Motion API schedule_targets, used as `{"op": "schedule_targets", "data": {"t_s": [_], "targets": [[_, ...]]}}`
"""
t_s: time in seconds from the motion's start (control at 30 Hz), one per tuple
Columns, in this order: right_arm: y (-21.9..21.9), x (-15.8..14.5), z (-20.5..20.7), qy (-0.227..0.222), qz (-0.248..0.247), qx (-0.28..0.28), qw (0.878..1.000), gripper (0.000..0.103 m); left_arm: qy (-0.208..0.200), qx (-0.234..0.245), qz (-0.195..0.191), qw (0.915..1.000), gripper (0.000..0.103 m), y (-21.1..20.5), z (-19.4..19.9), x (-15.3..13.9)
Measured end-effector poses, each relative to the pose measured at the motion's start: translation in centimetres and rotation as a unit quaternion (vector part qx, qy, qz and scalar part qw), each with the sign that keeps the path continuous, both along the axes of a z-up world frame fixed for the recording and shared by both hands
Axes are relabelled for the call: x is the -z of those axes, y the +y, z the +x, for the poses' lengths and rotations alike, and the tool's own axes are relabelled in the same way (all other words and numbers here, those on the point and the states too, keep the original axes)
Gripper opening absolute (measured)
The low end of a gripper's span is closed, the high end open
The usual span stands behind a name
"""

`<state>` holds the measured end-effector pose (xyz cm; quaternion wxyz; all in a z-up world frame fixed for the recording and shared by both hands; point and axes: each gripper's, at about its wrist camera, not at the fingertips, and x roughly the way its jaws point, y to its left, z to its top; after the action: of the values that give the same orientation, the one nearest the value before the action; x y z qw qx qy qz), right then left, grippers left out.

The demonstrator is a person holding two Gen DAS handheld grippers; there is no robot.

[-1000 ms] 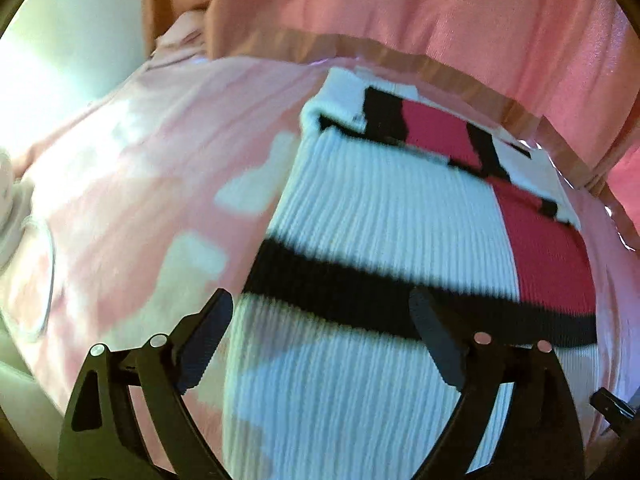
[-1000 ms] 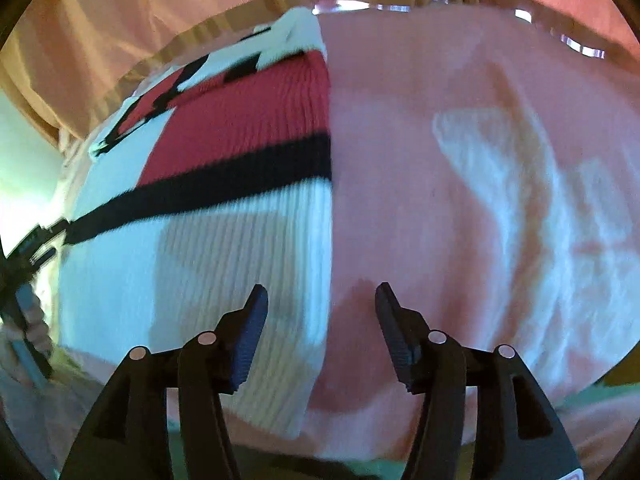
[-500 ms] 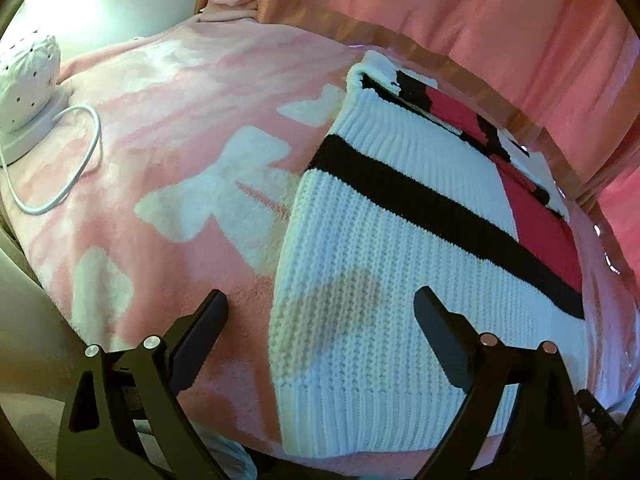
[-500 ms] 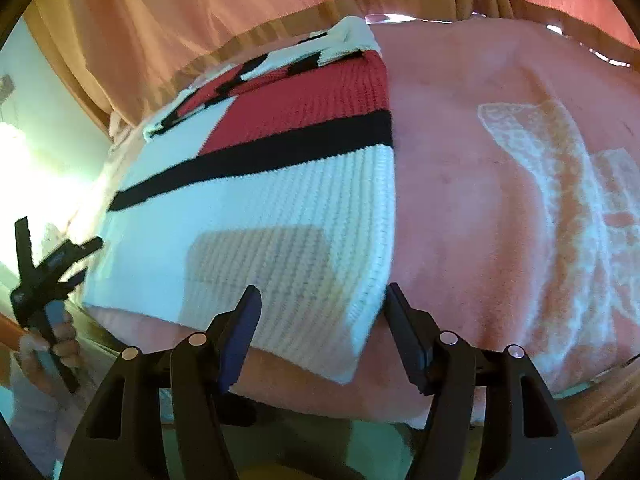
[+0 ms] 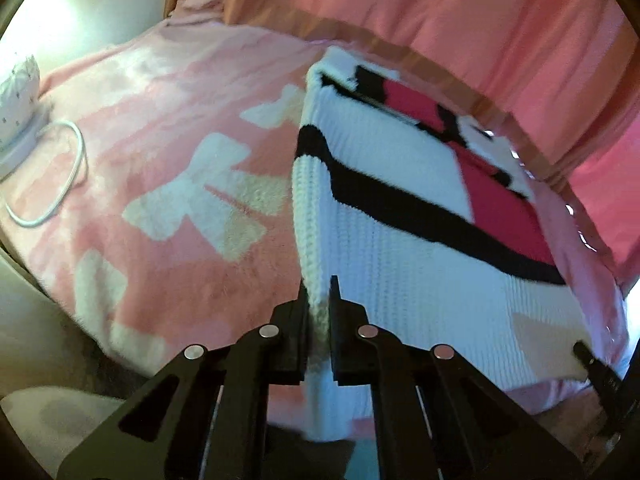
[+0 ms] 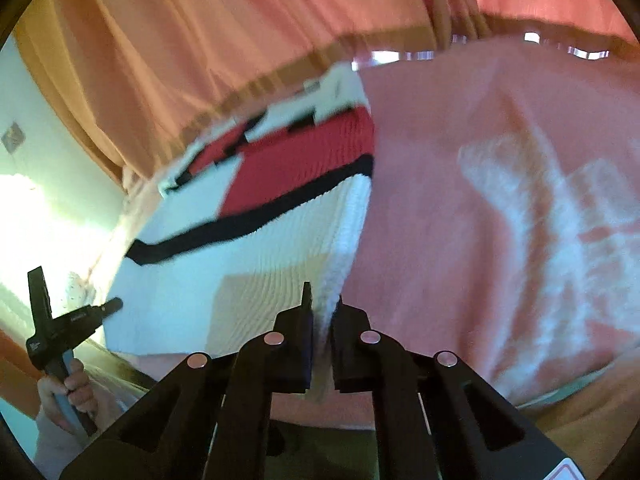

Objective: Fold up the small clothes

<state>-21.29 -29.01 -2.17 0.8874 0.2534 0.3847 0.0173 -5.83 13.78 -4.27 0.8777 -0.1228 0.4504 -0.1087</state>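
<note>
A white knit sweater (image 5: 400,248) with a black stripe and a red block lies flat on a pink blanket (image 5: 180,160). My left gripper (image 5: 319,292) is closing tight on the sweater's near left corner, with the knit edge pinched between its pads and raised. In the right wrist view, my right gripper (image 6: 322,300) is closing on the near right corner of the sweater (image 6: 240,272), and the hem is pressed between its pads. The left gripper (image 6: 60,328) also shows there at the far left, held by a hand (image 6: 68,396).
The blanket (image 6: 480,220) has white bow patterns and hangs over the near edge. A white dotted object (image 5: 16,92) with a looped white cable (image 5: 60,176) sits at the far left. Pink-orange drapery (image 5: 440,20) runs along the back.
Both grippers went from open over the sweater's near hem to shut on its two near corners. The corners now stand lifted off the blanket.
</note>
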Motion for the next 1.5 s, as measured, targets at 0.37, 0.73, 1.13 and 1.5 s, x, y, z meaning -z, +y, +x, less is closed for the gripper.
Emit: {"op": "schedule_targets", "data": {"t_s": [0.37,0.73,1.13,1.5], "targets": [[0.4,-3.1,-8.2,0.051,-0.049,0.005,0.997,0.006,0.041,0.055,-0.022,0.9974,0.004,-0.8,-7.5,-1.4],[3.4,-5.7,-14.3,0.074,-0.031,-0.019,0.997,0.006,0.031,0.066,-0.032,0.9968,0.004,0.3,-14.7,-5.2],[-5.1,-8.1,6.0,0.022,-0.027,0.007,0.999,0.007,-0.063,0.031,0.044,0.9965,0.005,-6.9,4.5,-9.3],[-8.4,-3.6,10.0,0.020,-0.036,0.045,0.998,0.061,-0.066,-0.005,0.032,0.9973,0.070,-5.9,10.7,-3.4]]}}
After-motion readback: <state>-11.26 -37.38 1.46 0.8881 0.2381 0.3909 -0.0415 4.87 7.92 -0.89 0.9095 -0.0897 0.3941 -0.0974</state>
